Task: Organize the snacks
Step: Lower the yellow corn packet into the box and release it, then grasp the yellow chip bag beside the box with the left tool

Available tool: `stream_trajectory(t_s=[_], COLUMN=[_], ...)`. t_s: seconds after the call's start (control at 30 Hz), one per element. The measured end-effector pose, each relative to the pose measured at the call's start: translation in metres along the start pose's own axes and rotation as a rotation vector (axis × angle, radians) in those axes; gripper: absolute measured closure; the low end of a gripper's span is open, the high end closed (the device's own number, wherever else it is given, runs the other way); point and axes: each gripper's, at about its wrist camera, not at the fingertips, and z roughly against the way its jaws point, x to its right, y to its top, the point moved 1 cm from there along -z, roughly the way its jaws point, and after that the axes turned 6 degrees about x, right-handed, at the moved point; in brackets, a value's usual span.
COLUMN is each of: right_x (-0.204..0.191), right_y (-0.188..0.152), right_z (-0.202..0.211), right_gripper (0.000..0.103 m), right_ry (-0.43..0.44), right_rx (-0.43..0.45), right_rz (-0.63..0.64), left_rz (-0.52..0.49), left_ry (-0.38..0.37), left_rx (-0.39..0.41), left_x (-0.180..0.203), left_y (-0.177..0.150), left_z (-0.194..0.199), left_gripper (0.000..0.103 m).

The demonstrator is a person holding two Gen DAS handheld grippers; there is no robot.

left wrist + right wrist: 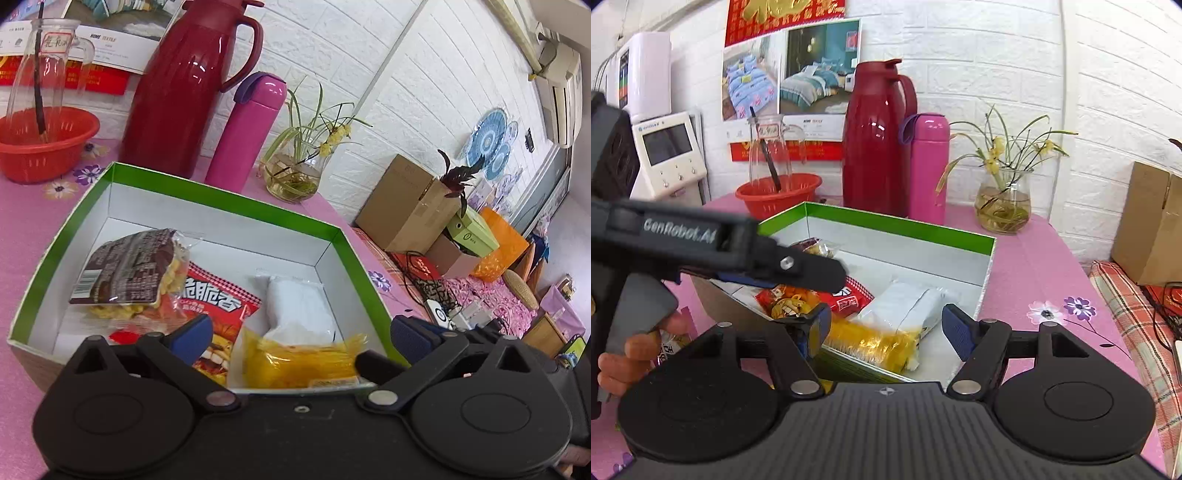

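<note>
Left gripper (295,339) is nearest in its own view, jaws spread wide, nothing between them, hanging just over the near rim of the green-edged box (229,201). Right gripper (886,325) is likewise wide open and empty, at the box's near corner; its left blue pad (820,325) sits just in front of the yellow packet.

Inside the box, near to far: yellow packet (303,360) against the near wall, white packet (299,306) just behind and touching it, red snack bag (218,299) to the left, and a brown-labelled pasta-snack bag (129,269) lying partly on top of the red one. All four are loose, overlapping, not lined up.

In the right wrist view the left gripper (798,273) reaches across over the box, and beside the person's hand (631,350) something that looks like another wrapper (670,345) lies on the pink tablecloth (1052,280), outside the box; too hidden to be sure.

Judgement: mostly done, four snacks are in the box. Left to do is probably that one stray piece, maybe some tidying of the pile.

Behind the box: red basket (44,147) holding a glass bottle (40,74), dark red thermos jug (184,85), pink flask (247,133), glass vase with plant (295,173). Farthest, white brick wall (406,74).
</note>
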Motion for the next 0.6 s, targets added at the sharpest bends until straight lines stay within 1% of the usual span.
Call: stream_trajectory(t_s=[0.17,0.33,0.37,0.5,0.6], right_x=[0.008,-0.001,-0.004,-0.016,-0.023], right_y=[0.001,0.005,0.004,-0.005,-0.018], right_z=[0.02,0.059,0.067,0.095,0.111], right_gripper=[0.0,0.0,0.0,0.0,0.0], right_ry=[0.034,0.082,0.093,0.139,0.177], right_rx=[0.018,0.092,0.104,0.129,0.127], right_rz=[-0.072,-0.079,-0.08,-0.076,-0.1], left_rz=[0.018,0.013,0.017,0.013,0.01], left_ry=[0.003,0.007,0.02,0.076,0.072], left_rx=[0.021,0.052,0.048,0.035,0.026], left_x=[0.005,0.019,0.022,0.025,0.023], left_y=[0.003,0.002,0.0,-0.018,-0.038], left_z=[0.021,0.059,0.066,0.094,0.112], left_gripper=[0.0,0.0,0.0,0.0,0.0])
